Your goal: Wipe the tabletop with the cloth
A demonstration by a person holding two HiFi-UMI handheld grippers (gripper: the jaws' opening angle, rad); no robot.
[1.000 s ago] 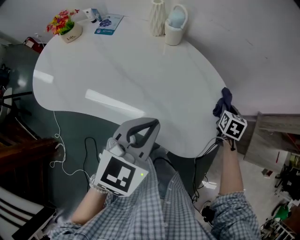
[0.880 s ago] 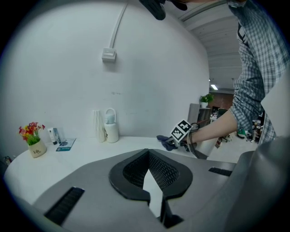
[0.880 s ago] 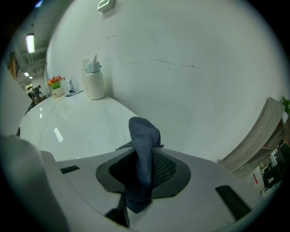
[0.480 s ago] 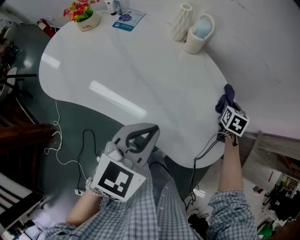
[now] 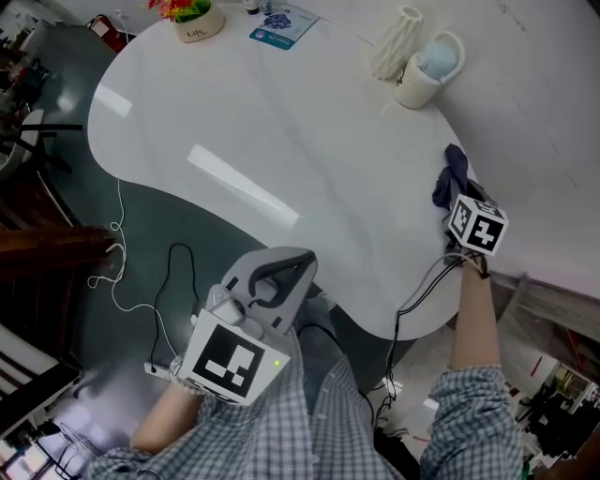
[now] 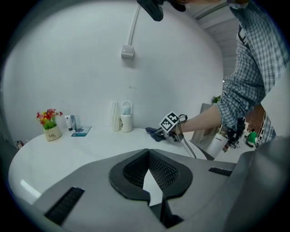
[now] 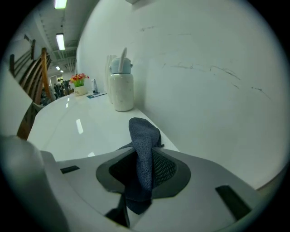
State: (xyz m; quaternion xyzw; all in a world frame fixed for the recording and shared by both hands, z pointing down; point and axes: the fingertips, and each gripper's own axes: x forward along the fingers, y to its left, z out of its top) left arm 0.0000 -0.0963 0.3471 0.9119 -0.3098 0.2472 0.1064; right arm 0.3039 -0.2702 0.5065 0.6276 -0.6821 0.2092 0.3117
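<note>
Right gripper view: my right gripper (image 7: 138, 192) has its jaws clamped on the dark cloth (image 7: 144, 145), which stands up between them at the tabletop (image 7: 81, 129) edge beside the wall (image 7: 204, 68). My left gripper (image 6: 154, 201) has its jaws together, empty, off the table's near side.

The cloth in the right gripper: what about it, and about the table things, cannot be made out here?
cloth: contact with the tabletop hidden behind the right gripper, right gripper view; too small in head view.
leaflet: print too small, head view.
flower pot: flowers cut off by the top edge, head view.
</note>
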